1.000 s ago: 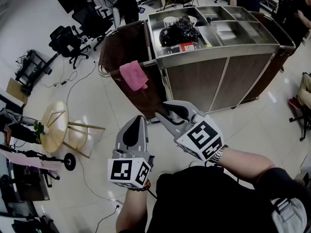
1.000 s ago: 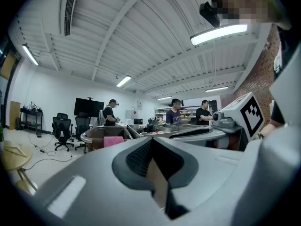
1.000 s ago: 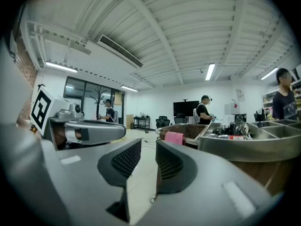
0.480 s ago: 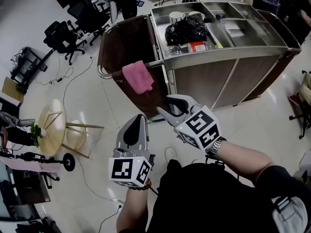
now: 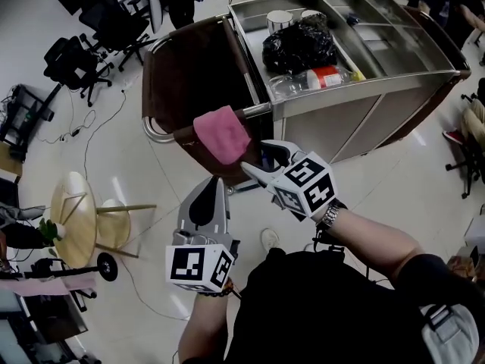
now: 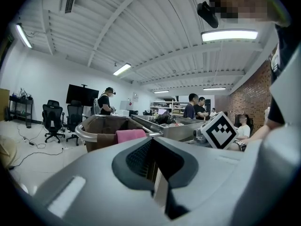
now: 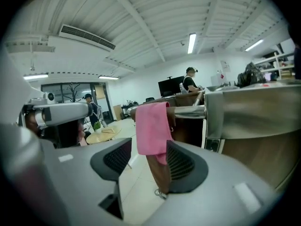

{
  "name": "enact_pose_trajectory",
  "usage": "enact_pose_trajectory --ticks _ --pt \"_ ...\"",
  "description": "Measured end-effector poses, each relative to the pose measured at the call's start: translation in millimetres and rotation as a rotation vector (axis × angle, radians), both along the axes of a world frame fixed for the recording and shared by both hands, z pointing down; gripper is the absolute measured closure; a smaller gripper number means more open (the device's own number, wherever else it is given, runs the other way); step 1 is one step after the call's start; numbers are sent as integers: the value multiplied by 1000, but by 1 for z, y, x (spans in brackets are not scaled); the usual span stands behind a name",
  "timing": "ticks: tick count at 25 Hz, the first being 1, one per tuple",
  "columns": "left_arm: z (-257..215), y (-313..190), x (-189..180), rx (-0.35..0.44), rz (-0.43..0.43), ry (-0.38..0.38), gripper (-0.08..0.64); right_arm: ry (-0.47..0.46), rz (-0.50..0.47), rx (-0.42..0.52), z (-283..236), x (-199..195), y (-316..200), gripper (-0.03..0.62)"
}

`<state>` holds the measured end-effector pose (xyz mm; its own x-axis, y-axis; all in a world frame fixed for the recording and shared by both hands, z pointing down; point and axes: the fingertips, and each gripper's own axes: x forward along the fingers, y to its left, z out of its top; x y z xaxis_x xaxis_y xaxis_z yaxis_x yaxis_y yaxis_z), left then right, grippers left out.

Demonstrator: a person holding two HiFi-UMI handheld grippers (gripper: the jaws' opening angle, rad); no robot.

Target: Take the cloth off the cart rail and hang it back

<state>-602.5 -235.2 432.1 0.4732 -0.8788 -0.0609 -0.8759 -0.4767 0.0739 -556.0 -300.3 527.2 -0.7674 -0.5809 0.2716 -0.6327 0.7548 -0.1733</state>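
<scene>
Two grey hand-held tools show in the head view, low in front of a brown-panelled service cart (image 5: 193, 67) with a stainless steel worktop (image 5: 394, 48). A pink square cloth (image 5: 221, 133) hangs draped over the cart's chrome tubular rail (image 5: 155, 133), near the rail's worktop end. The right tool (image 5: 265, 161) sits just beside the cloth's lower right edge, its jaws spread. The left tool (image 5: 207, 202) is lower and apart from the cloth, its jaws drawn together to a point. A crumpled black plastic bag (image 5: 298, 45) lies in a worktop compartment.

Seen from the left gripper view, the left tool (image 6: 153, 164) has its dark ribbed pads closed on nothing; the cloth (image 6: 130, 135) and rail (image 6: 87, 134) stand beyond it.

From the right gripper view, the right tool (image 7: 148, 166) is wide open, and the cloth (image 7: 151, 128) hangs from the rail (image 7: 188, 111) in line with the gap. Whether either pad touches it cannot be told.
</scene>
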Motion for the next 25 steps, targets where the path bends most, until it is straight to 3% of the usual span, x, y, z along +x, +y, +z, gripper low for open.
enact_pose_trajectory --ticks 5,13,17,19,25 --pt "6 -31 -22 -37 22 -4 557 -16 25 -94 21 -15 -35 324" --pt "18 -65 -27 -62 62 -11 557 -30 3 -172 49 -27 -60 326" --pt "21 -73 -23 -68 70 -10 557 -29 6 -146 45 -24 -60 501" --pt "20 -73 -20 -69 74 -10 557 -20 10 -123 40 -22 -57 556" --pt "14 -66 0 -60 75 -13 557 -9 6 -48 18 -6 -44 574"
